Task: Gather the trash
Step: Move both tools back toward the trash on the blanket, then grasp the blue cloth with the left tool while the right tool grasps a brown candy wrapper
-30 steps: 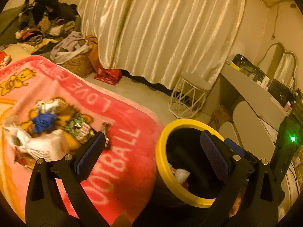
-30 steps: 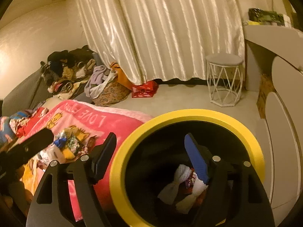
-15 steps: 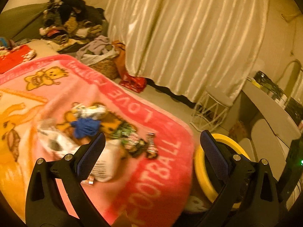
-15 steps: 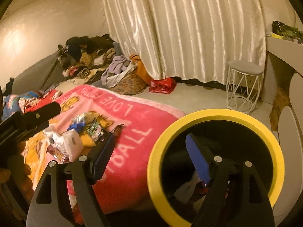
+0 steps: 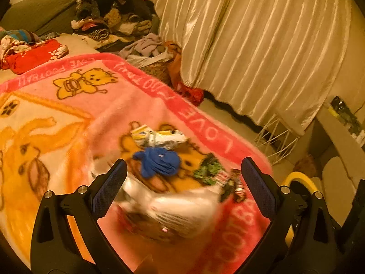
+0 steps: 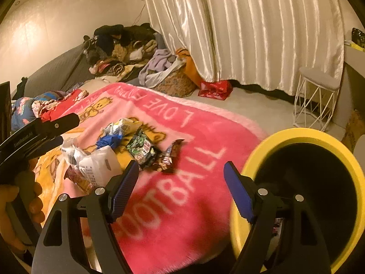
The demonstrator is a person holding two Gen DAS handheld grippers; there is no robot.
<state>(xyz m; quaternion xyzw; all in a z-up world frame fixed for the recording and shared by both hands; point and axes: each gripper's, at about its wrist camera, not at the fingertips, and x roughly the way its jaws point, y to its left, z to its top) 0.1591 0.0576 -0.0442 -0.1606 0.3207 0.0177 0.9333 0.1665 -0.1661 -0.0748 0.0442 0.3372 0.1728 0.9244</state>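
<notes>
A pile of trash lies on the pink blanket (image 5: 68,105): a white plastic bag (image 5: 182,210), a blue crumpled piece (image 5: 159,162), a green wrapper (image 5: 207,171), a white-and-yellow wrapper (image 5: 159,135) and a candy bar (image 5: 237,189). My left gripper (image 5: 183,182) hangs open just above the white bag, nothing between its pads. My right gripper (image 6: 181,182) is open over the blanket (image 6: 182,194), right of the white bag (image 6: 98,166), green wrapper (image 6: 142,148) and candy bar (image 6: 170,155). The yellow-rimmed black bin (image 6: 303,134) stands at its right finger. A hand (image 6: 20,196) holds the left gripper (image 6: 66,129) at the left edge.
Beyond the bed hang pale curtains (image 6: 251,34). On the floor are a white wire stool (image 6: 317,100), a red bag (image 6: 214,89) and a basket of clothes (image 6: 173,80). More clothes (image 5: 109,16) are heaped at the bed's far end. The bin's rim (image 5: 296,178) shows at lower right.
Both grippers have swung left, away from the bin and toward the trash pile on the blanket. The bin has slid to the right of both views. Both stay open.
</notes>
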